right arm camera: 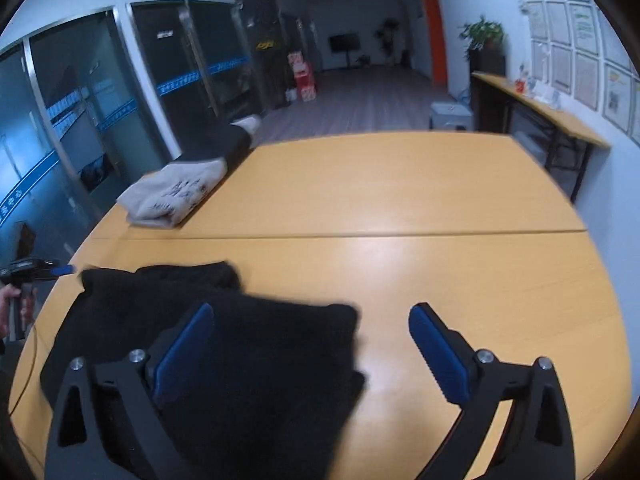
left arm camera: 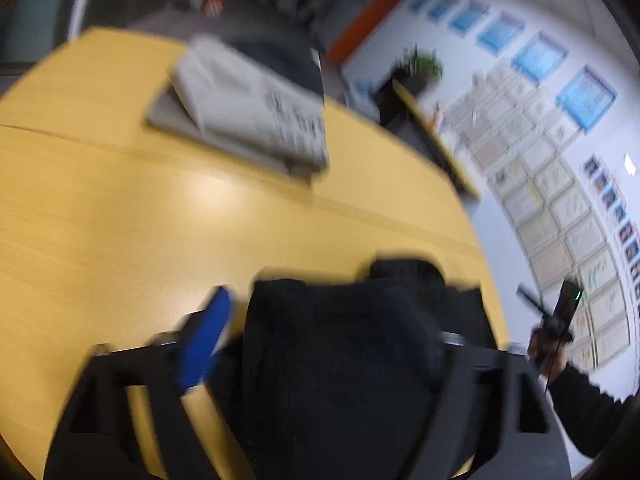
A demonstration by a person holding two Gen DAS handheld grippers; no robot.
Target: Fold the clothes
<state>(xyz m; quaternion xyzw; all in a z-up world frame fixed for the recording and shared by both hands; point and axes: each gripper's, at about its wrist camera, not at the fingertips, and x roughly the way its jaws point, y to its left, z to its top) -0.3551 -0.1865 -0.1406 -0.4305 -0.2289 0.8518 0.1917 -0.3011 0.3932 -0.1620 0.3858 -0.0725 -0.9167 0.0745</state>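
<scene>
Folded grey garments [right arm camera: 172,196] sit stacked on the worktop [right arm camera: 400,200]; both hand-held grippers, left [left arm camera: 320,344] and right [right arm camera: 312,348], gape empty over a black garment [right arm camera: 240,360] still unfinished

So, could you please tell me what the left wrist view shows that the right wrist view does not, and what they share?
Only the left wrist view: the right gripper seen from outside, held up in a hand beside the table's edge.

Only the right wrist view: the glass partition, the long room beyond, and the left gripper at the table's left edge.

Both: the yellow table, the black garment in front of each camera, the folded grey garment further away, and the wall of framed sheets.
</scene>
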